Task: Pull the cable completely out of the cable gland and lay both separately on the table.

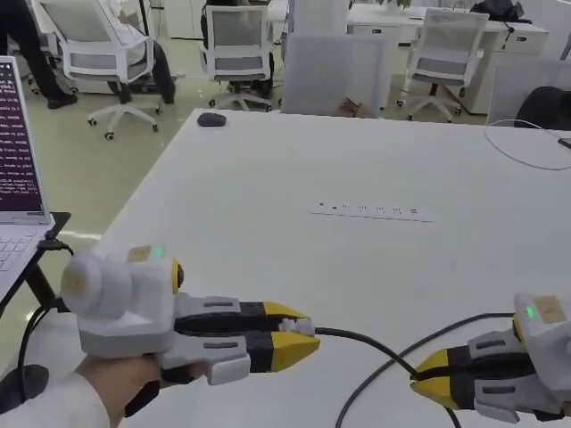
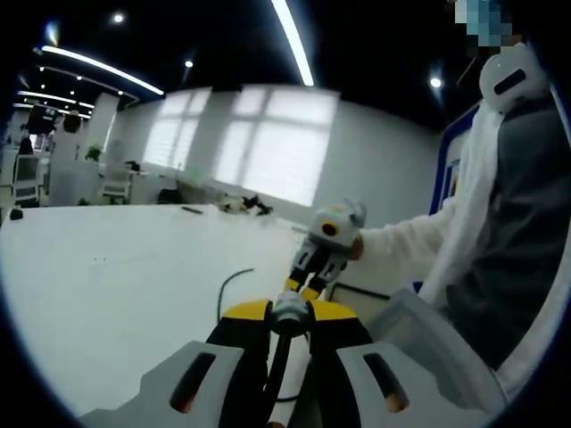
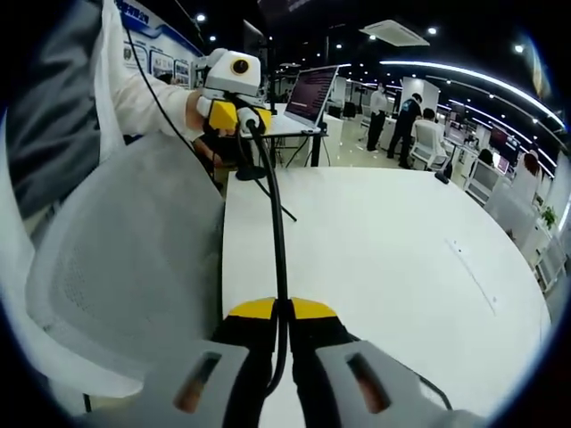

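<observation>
Item: small pale grey cable gland (image 1: 306, 327) with a round black cable (image 1: 357, 337) entering it, both held in the air above the near edge of the large white table (image 1: 268, 178), neither one touching it. Left gripper (image 1: 302, 333): yellow-tipped jaws pressed together on the gland, confirmed in the left gripper view, where the gland (image 2: 290, 312) sits pinched between the tips. Right gripper (image 1: 417, 376): jaws closed on the cable near the gland, confirmed in the right gripper view, where the cable (image 3: 279, 267) runs from between the jaws straight up to the left gripper (image 3: 243, 114). The stretch between the two grippers sags slightly. The rest of the cable curves off toward the table's right edge, and a second strand drops toward the near edge. Status: cable and gland joined, so the extraction appears barely begun or not yet begun. How much cable sits inside the gland cannot be told. Outstanding: draw the cable fully clear, then lay the gland and the cable apart on the table. Also present: black computer mouse (image 1: 211, 119) near the far left corner, open laptop (image 1: 13, 160) beyond the left edge.
</observation>
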### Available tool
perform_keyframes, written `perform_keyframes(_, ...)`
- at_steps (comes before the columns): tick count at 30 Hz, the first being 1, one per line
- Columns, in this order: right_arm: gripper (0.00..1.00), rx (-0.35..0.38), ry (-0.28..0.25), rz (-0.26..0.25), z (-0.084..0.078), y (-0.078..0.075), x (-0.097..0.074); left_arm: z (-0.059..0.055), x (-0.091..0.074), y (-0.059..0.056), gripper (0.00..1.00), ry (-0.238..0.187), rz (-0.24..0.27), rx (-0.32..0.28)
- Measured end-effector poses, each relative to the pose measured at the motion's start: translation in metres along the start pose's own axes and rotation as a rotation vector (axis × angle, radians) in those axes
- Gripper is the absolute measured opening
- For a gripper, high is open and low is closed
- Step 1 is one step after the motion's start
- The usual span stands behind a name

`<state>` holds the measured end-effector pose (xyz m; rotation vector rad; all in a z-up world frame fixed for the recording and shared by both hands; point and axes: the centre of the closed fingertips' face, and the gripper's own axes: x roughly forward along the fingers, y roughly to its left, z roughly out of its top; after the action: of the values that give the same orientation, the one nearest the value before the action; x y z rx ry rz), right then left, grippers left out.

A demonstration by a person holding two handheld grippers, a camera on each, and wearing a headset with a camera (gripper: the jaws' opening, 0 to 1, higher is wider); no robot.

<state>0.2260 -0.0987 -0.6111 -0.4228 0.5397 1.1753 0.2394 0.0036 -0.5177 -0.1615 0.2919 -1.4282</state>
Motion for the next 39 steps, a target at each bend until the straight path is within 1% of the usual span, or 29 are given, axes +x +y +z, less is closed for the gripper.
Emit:
perform_keyframes(4,0.03,0.005,0.003,0.002,0.002,0.0,-0.001,0.001,0.0,0.0,0.16,-0.003,0.002,-0.001)
perform_keyframes(6,0.04,0.016,-0.022,0.013,0.009,0.002,-0.002,0.0,0.0,-0.001,0.16,0.0,0.002,0.0)
perform_keyframes(7,0.04,0.022,-0.05,0.018,0.016,0.003,-0.003,-0.001,0.001,-0.002,0.16,0.003,0.0,0.001)
perform_keyframes(10,0.08,0.028,-0.103,0.012,0.036,0.002,-0.004,-0.003,0.004,-0.005,0.16,0.016,-0.005,0.008)
perform_keyframes(11,0.1,0.014,-0.126,0.012,0.046,0.003,-0.004,-0.003,0.005,-0.006,0.16,0.017,-0.007,0.009)
perform_keyframes(12,0.11,0.005,-0.139,0.015,0.053,0.004,-0.005,-0.003,0.005,-0.006,0.17,0.018,-0.008,0.009)
perform_keyframes(16,0.13,-0.04,-0.222,0.046,0.091,0.017,-0.005,-0.005,0.007,-0.008,0.17,0.025,-0.013,0.013)
perform_keyframes(18,0.14,-0.071,-0.251,0.051,0.105,0.024,-0.003,-0.005,0.008,-0.008,0.17,0.027,-0.015,0.015)
perform_keyframes(22,0.14,-0.116,-0.254,0.076,0.114,0.032,0.003,-0.004,0.008,-0.012,0.17,0.033,-0.024,0.026)
perform_keyframes(25,0.12,-0.124,-0.256,0.094,0.115,0.034,0.01,-0.006,0.009,-0.014,0.17,0.049,-0.03,0.042)
perform_keyframes(27,0.09,-0.129,-0.259,0.101,0.115,0.035,0.011,-0.006,0.009,-0.014,0.17,0.051,-0.031,0.047)
perform_keyframes(29,0.04,-0.13,-0.271,0.105,0.117,0.036,0.012,-0.006,0.009,-0.015,0.17,0.05,-0.032,0.048)
perform_keyframes(32,0.04,-0.122,-0.275,0.108,0.117,0.035,0.013,-0.007,0.008,-0.013,0.17,0.048,-0.023,0.048)
perform_keyframes(39,0.04,-0.106,-0.294,0.111,0.12,0.033,0.016,-0.005,0.004,-0.011,0.17,0.031,-0.014,0.037)
